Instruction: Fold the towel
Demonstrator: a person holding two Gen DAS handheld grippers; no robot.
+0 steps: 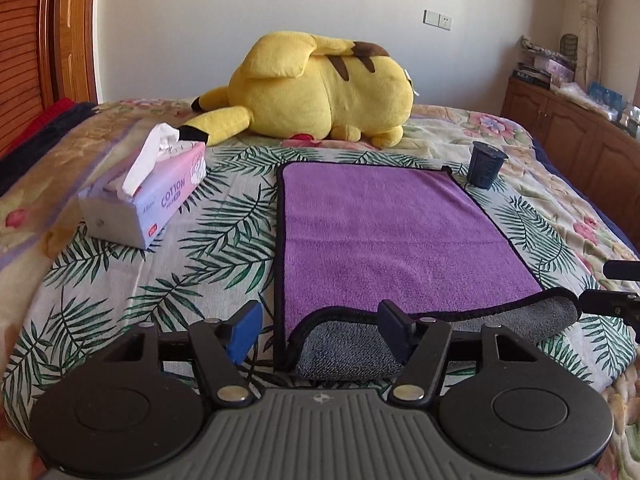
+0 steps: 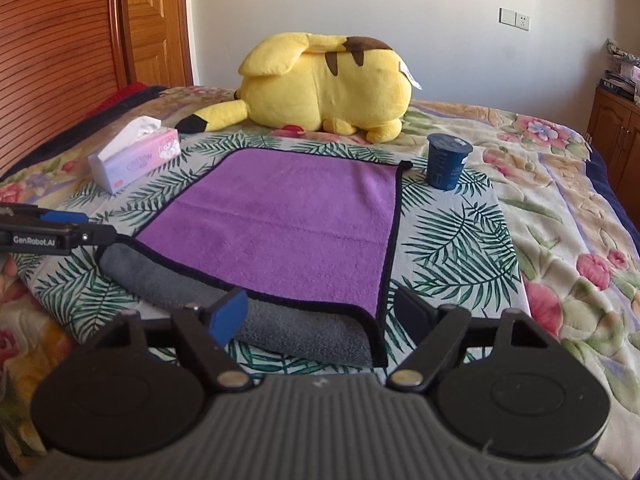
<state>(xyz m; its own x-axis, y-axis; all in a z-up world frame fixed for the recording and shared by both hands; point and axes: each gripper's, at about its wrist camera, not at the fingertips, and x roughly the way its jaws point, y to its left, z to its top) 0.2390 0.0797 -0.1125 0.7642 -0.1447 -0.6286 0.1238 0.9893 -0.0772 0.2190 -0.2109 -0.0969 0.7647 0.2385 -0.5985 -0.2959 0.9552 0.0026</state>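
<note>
A purple towel [image 1: 384, 232] with black trim lies flat on the bed; its near edge is rolled over, showing the grey underside [image 1: 344, 350]. It also shows in the right wrist view [image 2: 288, 224], with the grey roll [image 2: 280, 326] along the near edge. My left gripper [image 1: 320, 332] is open, its fingers straddling the towel's near left corner. My right gripper [image 2: 320, 316] is open, its fingers straddling the near right corner. The left gripper shows at the left edge of the right wrist view [image 2: 48, 232], and the right gripper at the right edge of the left wrist view [image 1: 612, 300].
A yellow Pikachu plush [image 1: 316, 92] lies beyond the towel. A pink tissue pack [image 1: 148, 188] sits to the left. A dark blue cup [image 2: 446, 162] stands by the far right corner. A wooden cabinet [image 1: 568, 136] is right of the bed.
</note>
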